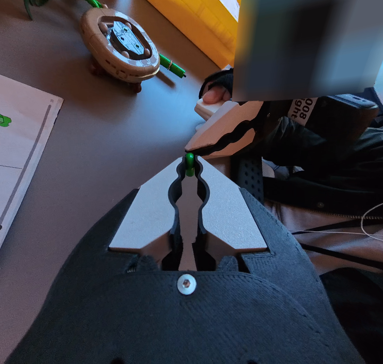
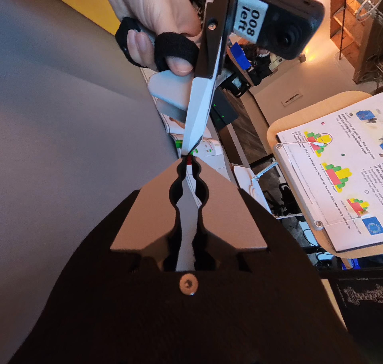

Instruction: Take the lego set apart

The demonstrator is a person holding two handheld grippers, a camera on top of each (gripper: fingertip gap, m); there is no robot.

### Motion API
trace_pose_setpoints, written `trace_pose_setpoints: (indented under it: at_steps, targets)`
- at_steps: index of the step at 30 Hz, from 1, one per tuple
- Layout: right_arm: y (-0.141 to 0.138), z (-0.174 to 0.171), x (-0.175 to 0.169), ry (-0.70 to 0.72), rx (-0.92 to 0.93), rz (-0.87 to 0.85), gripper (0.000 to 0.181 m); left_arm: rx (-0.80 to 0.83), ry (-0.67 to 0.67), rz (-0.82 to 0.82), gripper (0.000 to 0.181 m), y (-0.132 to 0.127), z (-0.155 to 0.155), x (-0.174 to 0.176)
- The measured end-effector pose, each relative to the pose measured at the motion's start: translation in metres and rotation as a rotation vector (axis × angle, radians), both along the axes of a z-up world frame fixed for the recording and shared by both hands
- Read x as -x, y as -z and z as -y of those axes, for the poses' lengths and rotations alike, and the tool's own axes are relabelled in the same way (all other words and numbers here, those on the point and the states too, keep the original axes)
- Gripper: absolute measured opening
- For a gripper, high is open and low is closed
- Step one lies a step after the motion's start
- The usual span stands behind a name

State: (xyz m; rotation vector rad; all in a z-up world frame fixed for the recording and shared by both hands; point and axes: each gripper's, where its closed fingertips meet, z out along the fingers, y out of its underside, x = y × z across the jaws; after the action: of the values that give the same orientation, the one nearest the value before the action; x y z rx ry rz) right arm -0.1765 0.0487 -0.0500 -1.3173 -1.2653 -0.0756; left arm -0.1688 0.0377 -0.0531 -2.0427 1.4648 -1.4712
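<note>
The left tongs (image 1: 189, 163) are drawn narrow, their tips pinching a small green lego piece (image 1: 189, 166) that stands upright between the black pads. The right tongs (image 2: 189, 161) are likewise narrow and grip a tiny red piece (image 2: 189, 160) at their very tips. In the left wrist view the right tongs (image 1: 193, 150) come in from the right and meet the top of the green lego piece, tip to tip with the left tongs, above the brown surface (image 1: 103, 146). In the right wrist view the left tongs (image 2: 187, 152) reach down from above and touch the red piece, with a bit of green (image 2: 194, 151) showing just beside the meeting point. Whether the red and green parts are joined cannot be told.

Well beyond the green lego piece, farther out on the surface, sits a tan oval lego base (image 1: 120, 45) on small dark feet, with green stems (image 1: 172, 66) sticking out of its sides. A yellow box (image 1: 186, 16) lies behind the base, and an open instruction booklet (image 1: 24, 142) rests at the left edge. A hand (image 2: 157, 22) with black finger straps grips the left tongs' handle. A printed sheet with coloured brick drawings (image 2: 335, 171) lies on a light wooden board to the right of the tongs.
</note>
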Motion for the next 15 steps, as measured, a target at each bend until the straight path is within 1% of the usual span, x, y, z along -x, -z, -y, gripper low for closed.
trace_pose_setpoints:
  at_steps: [5,7,12,13,14,15]
  targets:
    - [0.012,0.005,0.004,-0.026,0.028,0.091,0.004,-0.068,0.063,-0.067,0.006,0.013,0.006,0.005]
    - [0.012,0.005,0.004,-0.023,0.028,0.105,0.003,-0.081,0.075,-0.068,0.006,0.013,0.006,0.007]
    - [0.008,0.007,0.004,-0.015,0.038,0.108,0.004,-0.041,0.093,-0.040,0.006,0.007,0.008,0.009]
    - [0.013,0.002,-0.004,0.034,0.050,0.150,0.003,-0.060,0.074,-0.079,0.006,0.012,0.002,0.014]
    - [0.022,-0.008,-0.024,0.120,0.045,0.233,0.003,-0.110,0.034,-0.138,0.006,0.020,-0.011,0.025]
    - [0.022,-0.012,-0.035,0.131,0.026,0.229,0.003,-0.118,0.010,-0.116,0.006,0.015,-0.019,0.035]
